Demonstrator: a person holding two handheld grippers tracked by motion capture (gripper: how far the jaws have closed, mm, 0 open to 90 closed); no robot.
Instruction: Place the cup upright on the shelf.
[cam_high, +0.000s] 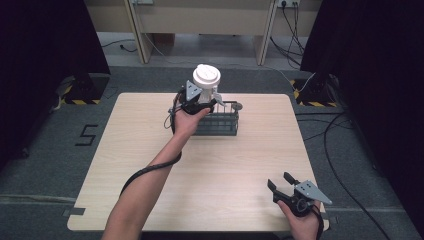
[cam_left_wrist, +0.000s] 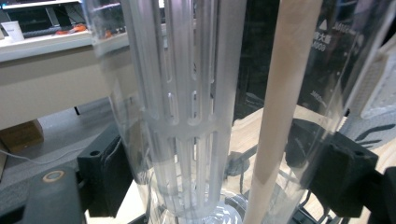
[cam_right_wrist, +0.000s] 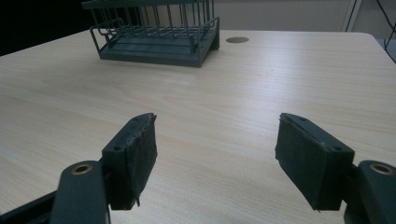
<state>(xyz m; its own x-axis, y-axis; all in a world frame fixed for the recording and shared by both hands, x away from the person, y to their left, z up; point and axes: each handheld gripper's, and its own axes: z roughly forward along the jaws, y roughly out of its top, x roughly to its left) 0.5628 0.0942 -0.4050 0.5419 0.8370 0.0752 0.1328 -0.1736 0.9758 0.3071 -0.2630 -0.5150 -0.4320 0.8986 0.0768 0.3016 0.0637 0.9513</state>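
Currently you hold the bottle (cam_high: 206, 81) in the left gripper (cam_high: 212, 101), lifted above the left end of the rack (cam_high: 220, 125) at the far side of the table (cam_high: 220, 175). Judged from this, the step in hand is either lowering the bottle into the rack or lifting it away; the pictures do not settle which.

The right gripper (cam_high: 281, 183) rests near the table's near right corner, jaws spread wide with nothing between them.

If lowering, keep the bottle upright and line its base up with a rack slot before you release.

The left gripper view shows the clear bottle wall (cam_left_wrist: 140, 93) pinched between both pads, with a slotted inner tube (cam_left_wrist: 191, 116) inside; the high view gives only the white cap (cam_high: 206, 74). The right gripper view shows the rack (cam_right_wrist: 159, 35) interior bare, and a round mark (cam_right_wrist: 237, 40) on the table beside it.
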